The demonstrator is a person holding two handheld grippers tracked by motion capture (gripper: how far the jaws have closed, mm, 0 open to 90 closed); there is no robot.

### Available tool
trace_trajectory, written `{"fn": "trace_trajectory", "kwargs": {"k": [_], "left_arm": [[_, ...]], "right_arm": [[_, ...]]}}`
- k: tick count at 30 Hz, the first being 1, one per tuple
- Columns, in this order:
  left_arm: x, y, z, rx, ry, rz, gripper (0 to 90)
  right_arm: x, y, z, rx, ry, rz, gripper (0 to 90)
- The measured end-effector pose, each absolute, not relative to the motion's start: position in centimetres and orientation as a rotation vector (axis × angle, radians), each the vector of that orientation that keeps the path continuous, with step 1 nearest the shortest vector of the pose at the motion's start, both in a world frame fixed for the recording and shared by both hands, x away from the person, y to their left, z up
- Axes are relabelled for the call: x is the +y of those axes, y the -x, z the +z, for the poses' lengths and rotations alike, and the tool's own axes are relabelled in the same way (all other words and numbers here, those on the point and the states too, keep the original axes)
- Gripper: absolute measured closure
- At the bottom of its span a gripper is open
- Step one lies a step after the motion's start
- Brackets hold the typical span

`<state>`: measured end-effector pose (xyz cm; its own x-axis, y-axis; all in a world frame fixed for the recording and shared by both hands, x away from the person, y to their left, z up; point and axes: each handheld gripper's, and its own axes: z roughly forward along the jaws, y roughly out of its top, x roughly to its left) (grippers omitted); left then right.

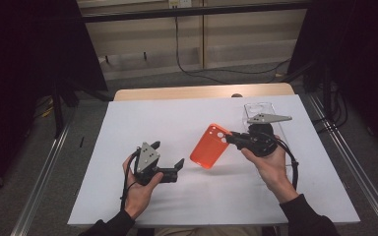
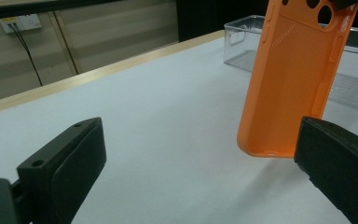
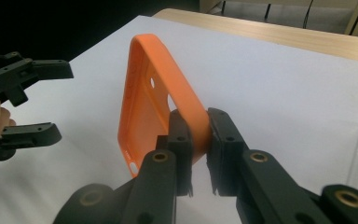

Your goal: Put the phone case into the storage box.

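Right gripper (image 1: 232, 137): jaws clamped on the camera-hole end of an orange phone case (image 1: 209, 146), held centre frame in the high view, lifted off the white table (image 1: 177, 196). Its own view shows the case rim pinched between both pads. Left gripper (image 1: 171, 160): lower left of centre, jaws spread wide, nothing between them, case just beside its right jaw. Clear plastic tray (image 1: 260, 109): upper right, contents cannot be told. Bare table surface lies all around the case.
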<state>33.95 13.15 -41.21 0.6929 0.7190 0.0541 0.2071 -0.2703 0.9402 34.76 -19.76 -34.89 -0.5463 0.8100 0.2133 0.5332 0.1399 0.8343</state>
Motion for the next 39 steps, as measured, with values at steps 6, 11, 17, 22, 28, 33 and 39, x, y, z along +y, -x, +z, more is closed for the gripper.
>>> {"fn": "trace_trajectory", "kwargs": {"k": [6, 11, 17, 22, 28, 33, 39], "left_arm": [[14.0, -33.9, -41.1, 0.752, -1.796, 0.604, 2.1], [14.9, -33.7, -40.7, 0.759, -1.769, 0.615, 2.1], [16.1, -33.5, -40.7, 0.779, -1.757, 0.630, 1.8], [17.2, -33.0, -40.7, 0.747, -1.756, 0.600, 2.0], [18.3, -32.5, -41.0, 0.786, -1.719, 0.611, 2.2], [18.9, -32.5, -41.4, 0.818, -1.696, 0.599, 2.3], [19.9, -32.1, -41.6, 0.816, -1.640, 0.602, 2.8]], "right_arm": [[-20.7, -34.6, -34.6, 2.098, -1.299, 1.372, 80.7], [-21.4, -34.6, -34.3, 2.072, -1.299, 1.375, 80.7], [-22.1, -34.6, -34.1, 2.049, -1.290, 1.368, 80.8], [-22.5, -34.6, -34.0, 2.031, -1.301, 1.368, 80.7], [-23.2, -34.6, -33.9, 2.012, -1.304, 1.357, 80.8], [-23.8, -34.6, -33.5, 1.986, -1.301, 1.354, 80.8], [-24.7, -34.6, -33.0, 1.955, -1.306, 1.345, 80.8]]}}
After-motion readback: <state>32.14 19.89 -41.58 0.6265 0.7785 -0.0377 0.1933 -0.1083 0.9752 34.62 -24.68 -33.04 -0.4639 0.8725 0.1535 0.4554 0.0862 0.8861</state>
